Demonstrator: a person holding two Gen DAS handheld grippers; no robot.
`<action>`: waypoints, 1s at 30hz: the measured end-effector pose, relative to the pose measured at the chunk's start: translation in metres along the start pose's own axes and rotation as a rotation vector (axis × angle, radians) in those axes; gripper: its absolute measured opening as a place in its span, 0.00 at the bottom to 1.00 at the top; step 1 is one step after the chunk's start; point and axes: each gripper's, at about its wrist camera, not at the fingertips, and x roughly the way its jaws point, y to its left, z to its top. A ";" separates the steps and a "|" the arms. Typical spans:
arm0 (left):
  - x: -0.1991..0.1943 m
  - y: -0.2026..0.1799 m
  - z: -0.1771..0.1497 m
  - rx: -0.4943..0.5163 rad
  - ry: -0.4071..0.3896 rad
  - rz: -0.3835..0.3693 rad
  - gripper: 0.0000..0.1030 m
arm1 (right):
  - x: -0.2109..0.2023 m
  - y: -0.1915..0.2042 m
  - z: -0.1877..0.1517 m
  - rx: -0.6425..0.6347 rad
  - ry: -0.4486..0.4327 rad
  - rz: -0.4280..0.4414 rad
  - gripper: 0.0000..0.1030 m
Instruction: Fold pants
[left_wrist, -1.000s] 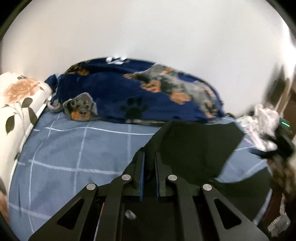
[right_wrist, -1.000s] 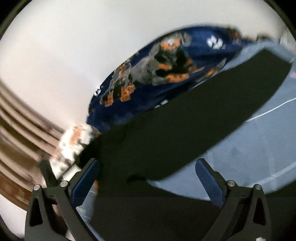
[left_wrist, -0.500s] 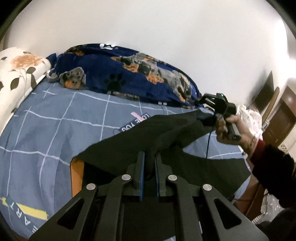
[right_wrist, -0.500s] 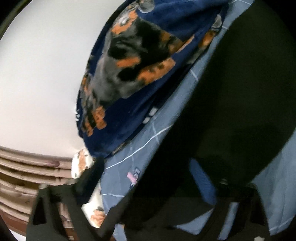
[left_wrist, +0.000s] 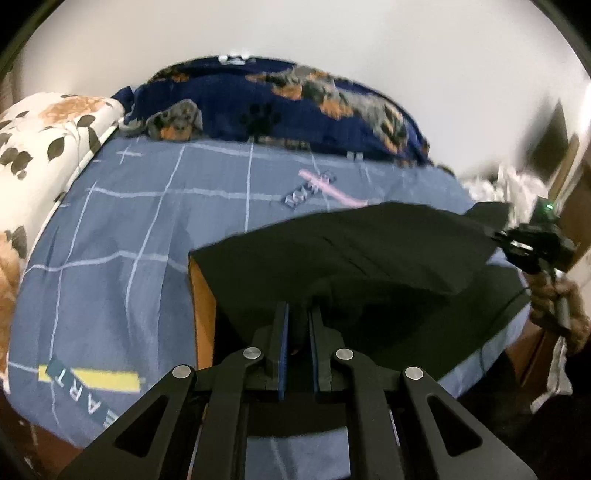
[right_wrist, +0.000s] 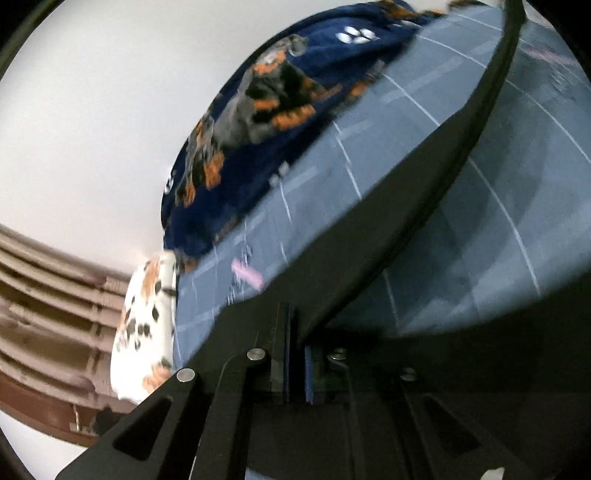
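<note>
Since I'm holding the pants (left_wrist: 351, 254) at two spots, the black cloth is hanging stretched in the air over the bed (left_wrist: 147, 221) instead of lying flat. The left claw (left_wrist: 297, 332) is pinched together on a bunch of the fabric right at its tips. The right claw (right_wrist: 295, 354) has just been closing, and in its own view the jaws are nearly together with a black edge running up and away from them, so I'm reading that as clamped on the pants too. From the left camera I'm seeing the right claw (left_wrist: 532, 247) out at the far corner of the cloth, with the person's hand (left_wrist: 557, 310) wrapped around the handle. My guess is I'm pulling the piece taut so it drops down in a clean fold.

Room-wise I'm looking at a good stretch of bare blue checked sheet on the left and toward the back, so that's where I'm thinking of laying it. The dog-print blanket (left_wrist: 280, 107) is bunched along the wall at the far side, and the floral pillow (left_wrist: 48, 136) is sitting at the left edge, both well apart from the pants. The right claw is hanging near the bed's right edge, so cloth slipping off that side is what I'm watching for. An orange patch (left_wrist: 203, 310) is peeking out beside the dark fabric; can't tell what it is.
</note>
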 end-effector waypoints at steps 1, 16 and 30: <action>0.000 0.000 -0.007 0.004 0.013 0.005 0.09 | -0.005 -0.008 -0.016 0.016 0.009 -0.010 0.05; 0.005 0.014 -0.060 -0.013 0.078 0.070 0.17 | 0.001 -0.071 -0.107 0.139 0.104 -0.066 0.05; -0.055 0.025 -0.049 -0.023 0.006 0.144 0.23 | 0.004 -0.075 -0.118 0.145 0.120 -0.058 0.04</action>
